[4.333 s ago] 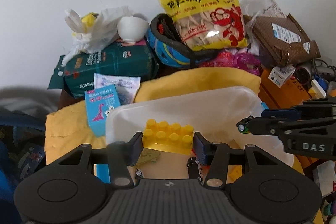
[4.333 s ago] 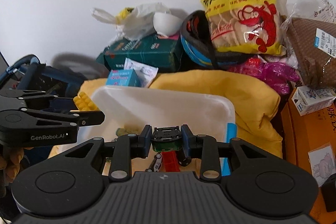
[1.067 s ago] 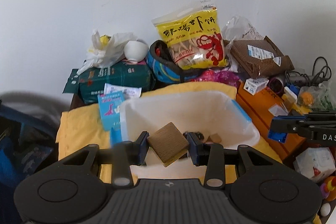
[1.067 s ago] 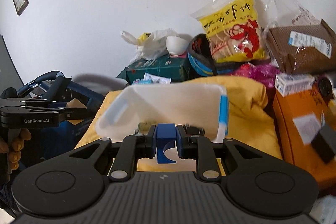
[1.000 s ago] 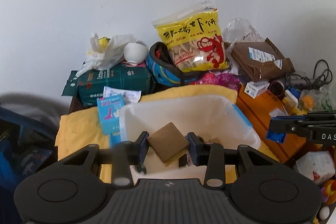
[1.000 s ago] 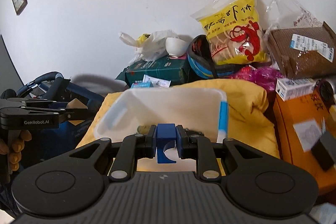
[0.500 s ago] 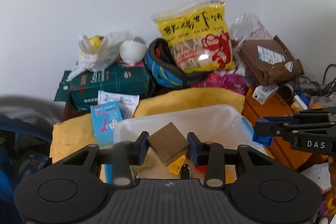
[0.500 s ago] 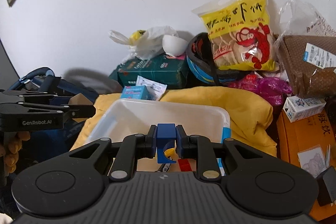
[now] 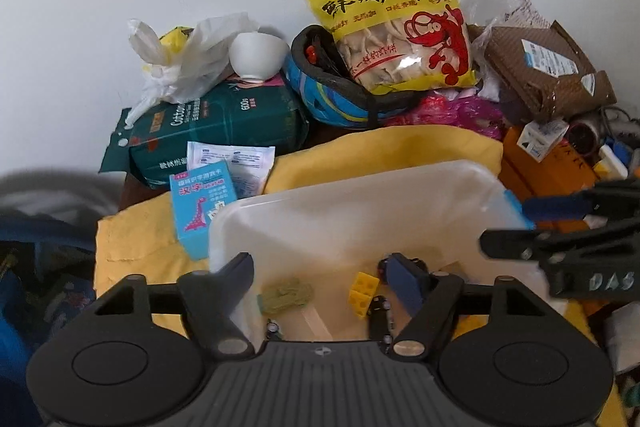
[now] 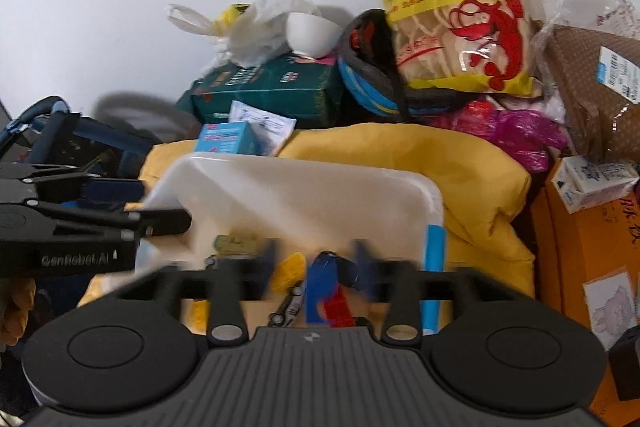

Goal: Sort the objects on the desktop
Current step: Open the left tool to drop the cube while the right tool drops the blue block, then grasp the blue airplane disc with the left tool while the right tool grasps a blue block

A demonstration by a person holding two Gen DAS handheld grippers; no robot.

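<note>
Blue block [image 10: 322, 287] lies in the bin [image 10: 304, 183] — between the spread right claw [image 10: 316, 259] fingers

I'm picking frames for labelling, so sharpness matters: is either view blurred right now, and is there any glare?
Right wrist view: the right claw and the blue block in front of it are motion-smeared; the background stays fairly sharp. Left wrist view: sharp throughout, left claw crisp; mild glare on the snack bag. Both views bend outward, fisheye style.
</note>
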